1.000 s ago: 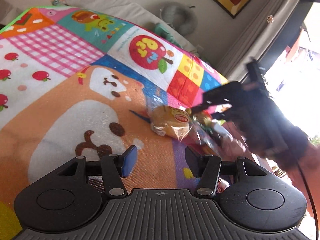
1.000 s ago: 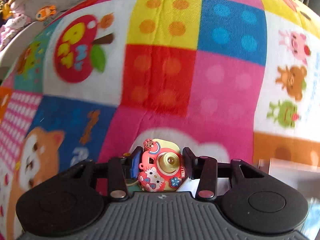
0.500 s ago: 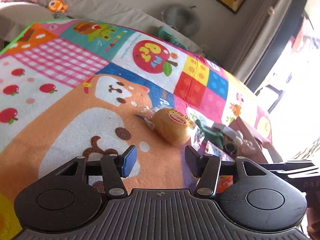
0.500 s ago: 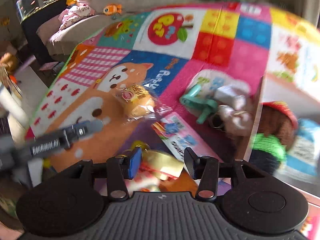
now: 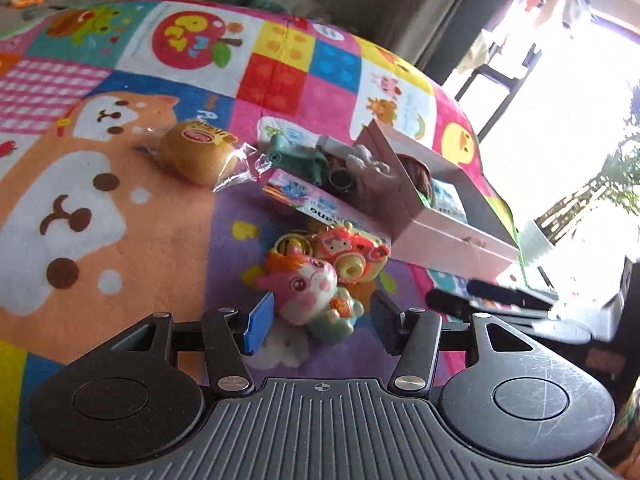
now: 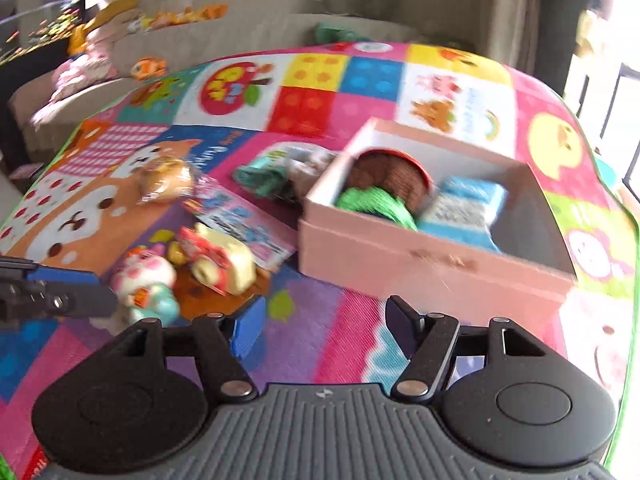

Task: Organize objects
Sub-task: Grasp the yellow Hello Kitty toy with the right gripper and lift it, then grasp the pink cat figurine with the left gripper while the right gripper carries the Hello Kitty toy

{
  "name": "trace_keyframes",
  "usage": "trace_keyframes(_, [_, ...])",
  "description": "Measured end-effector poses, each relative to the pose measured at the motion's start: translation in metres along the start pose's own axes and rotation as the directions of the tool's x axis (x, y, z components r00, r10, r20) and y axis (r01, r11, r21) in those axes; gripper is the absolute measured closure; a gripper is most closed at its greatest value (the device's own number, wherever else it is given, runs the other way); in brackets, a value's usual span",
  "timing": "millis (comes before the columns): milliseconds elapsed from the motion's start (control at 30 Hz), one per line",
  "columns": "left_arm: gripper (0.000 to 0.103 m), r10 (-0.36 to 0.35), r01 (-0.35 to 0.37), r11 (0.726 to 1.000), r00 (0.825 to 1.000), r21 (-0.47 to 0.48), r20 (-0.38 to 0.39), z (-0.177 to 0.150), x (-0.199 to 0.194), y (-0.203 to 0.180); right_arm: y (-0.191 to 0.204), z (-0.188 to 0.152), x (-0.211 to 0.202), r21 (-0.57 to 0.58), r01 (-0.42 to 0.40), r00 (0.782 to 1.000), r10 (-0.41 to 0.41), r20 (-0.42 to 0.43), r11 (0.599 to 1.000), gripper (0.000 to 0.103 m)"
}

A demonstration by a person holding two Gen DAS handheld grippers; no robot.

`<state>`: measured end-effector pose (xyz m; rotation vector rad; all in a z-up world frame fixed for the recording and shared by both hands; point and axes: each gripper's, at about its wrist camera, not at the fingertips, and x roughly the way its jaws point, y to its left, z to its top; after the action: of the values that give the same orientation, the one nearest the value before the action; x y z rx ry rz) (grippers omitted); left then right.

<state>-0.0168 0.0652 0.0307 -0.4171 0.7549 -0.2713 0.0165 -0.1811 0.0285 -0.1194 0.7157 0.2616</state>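
Note:
My left gripper (image 5: 320, 322) is open, its jaws on either side of a pink-and-white unicorn toy (image 5: 310, 290) lying on the colourful play mat (image 5: 120, 240). A pink toy camera (image 5: 352, 254) lies just beyond it. A wrapped bun (image 5: 196, 152) lies farther left. The pink box (image 6: 432, 240) stands to the right and holds a brown and green item (image 6: 384, 188) and a blue pack (image 6: 464, 208). My right gripper (image 6: 324, 328) is open and empty, in front of the box. The unicorn (image 6: 146, 280) and camera (image 6: 218, 258) also show in the right wrist view.
A flat printed packet (image 5: 316, 204), a green toy (image 5: 298, 158) and small items lie between the bun and the box. A beige sofa (image 6: 132, 64) with plush toys runs along the mat's far edge. A bright window (image 5: 580, 120) is at right.
My right gripper held the pink camera, let it go on the mat and pulled back, opening wide. My left gripper moved right and down over the unicorn toy.

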Motion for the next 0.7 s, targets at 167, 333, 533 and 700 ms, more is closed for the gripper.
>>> trace_keyframes(167, [0.045,0.131,-0.129,0.99,0.991,0.048,-0.032,0.009,0.031,-0.015,-0.015,-0.024,0.006,0.089,0.005,1.0,-0.003,-0.015,0.996,0.026])
trace_keyframes(333, [0.049,0.193,-0.19,0.968,0.981,0.162,0.0,0.004,0.042,-0.028,-0.009,-0.031,0.0,0.058,-0.002,1.0,0.001,0.029,0.998,0.021])
trace_keyframes(533, [0.051,0.198,-0.206,0.954,0.978,0.216,0.057,-0.003,0.019,-0.008,0.013,-0.024,-0.003,-0.03,-0.011,0.998,0.013,0.059,0.999,0.021])
trace_keyframes(700, [0.051,0.24,-0.26,0.953,0.961,0.158,0.135,-0.006,0.003,0.028,0.057,-0.006,0.005,-0.147,-0.051,0.994,0.064,0.088,0.988,0.021])
